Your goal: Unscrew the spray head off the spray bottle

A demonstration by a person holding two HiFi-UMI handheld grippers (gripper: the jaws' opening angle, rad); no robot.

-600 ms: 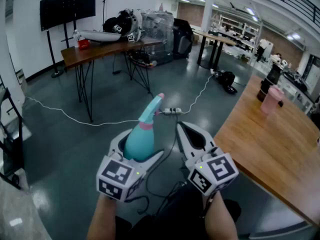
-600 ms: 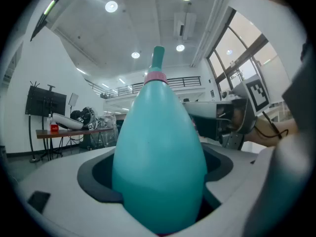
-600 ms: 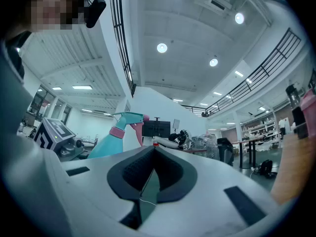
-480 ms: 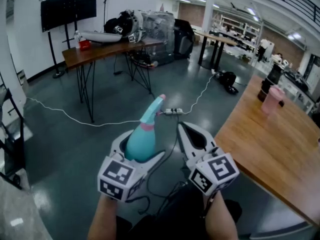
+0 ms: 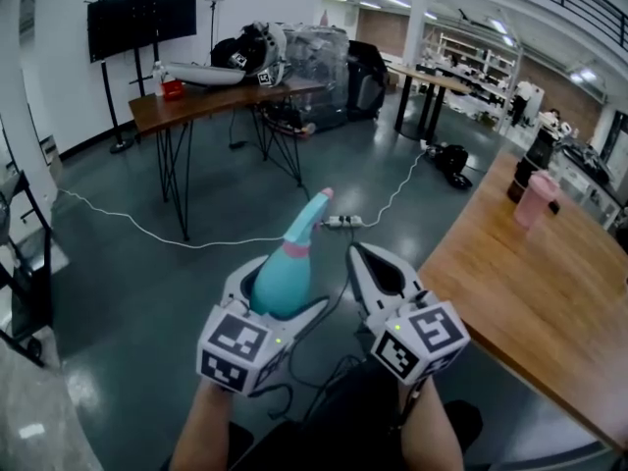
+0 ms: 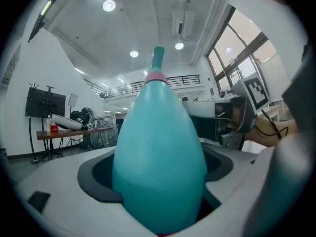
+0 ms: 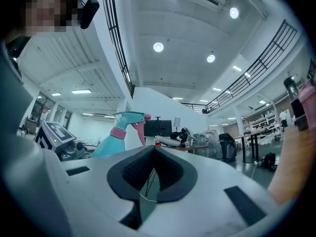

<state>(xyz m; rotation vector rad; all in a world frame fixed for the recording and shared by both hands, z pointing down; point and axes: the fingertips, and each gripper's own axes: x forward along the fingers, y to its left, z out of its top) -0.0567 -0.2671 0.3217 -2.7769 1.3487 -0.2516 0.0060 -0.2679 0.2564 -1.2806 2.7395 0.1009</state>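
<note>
Head view: the left claw (image 5: 283,297) pinches the teal spray bottle (image 5: 285,275) by its belly over the floor (image 5: 147,283), spray head (image 5: 312,214) on. Left gripper view: smooth, probably light, squashy plastic; contents hidden. Right gripper view: the right claw (image 7: 154,149) is pressed together, empty; the pink collar (image 7: 117,132) looks the best hold.

I'm standing in a big open lab or workshop hall: a black screen on a tall stand (image 5: 135,18) is facing out from the white wall, equipment is crowding a brown wooden surface on thin metal legs (image 5: 196,107), and a white cable (image 5: 226,242) is trailing over the grey polished floor (image 5: 118,292).
</note>
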